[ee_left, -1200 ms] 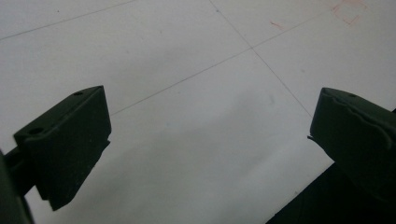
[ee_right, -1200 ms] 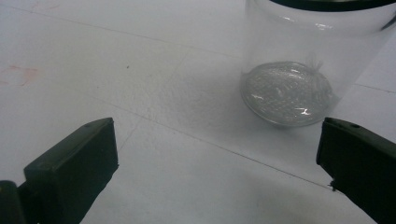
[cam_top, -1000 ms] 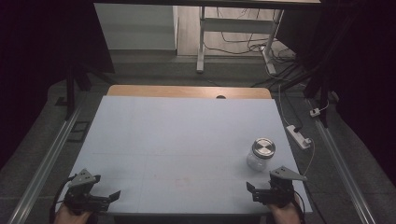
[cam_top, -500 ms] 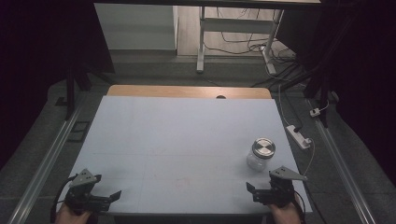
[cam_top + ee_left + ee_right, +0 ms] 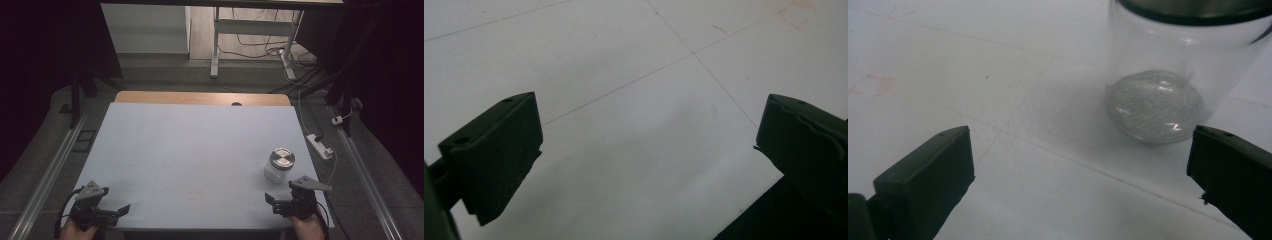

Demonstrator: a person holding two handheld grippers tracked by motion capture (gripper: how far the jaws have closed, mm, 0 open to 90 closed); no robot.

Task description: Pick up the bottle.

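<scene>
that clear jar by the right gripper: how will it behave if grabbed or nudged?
The jar looks like clear glass or hard plastic, so probably rigid and slick for the jaws. It appears empty, so likely light. Standing upright, taller than wide, under a metal lid, a high nudge might tip it; then it could roll.

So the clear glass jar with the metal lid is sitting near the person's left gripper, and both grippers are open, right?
Not quite: the clear glass jar with the metal lid stands near the right gripper, as the high view shows. Both grippers are indeed open, the left gripper too.
</scene>
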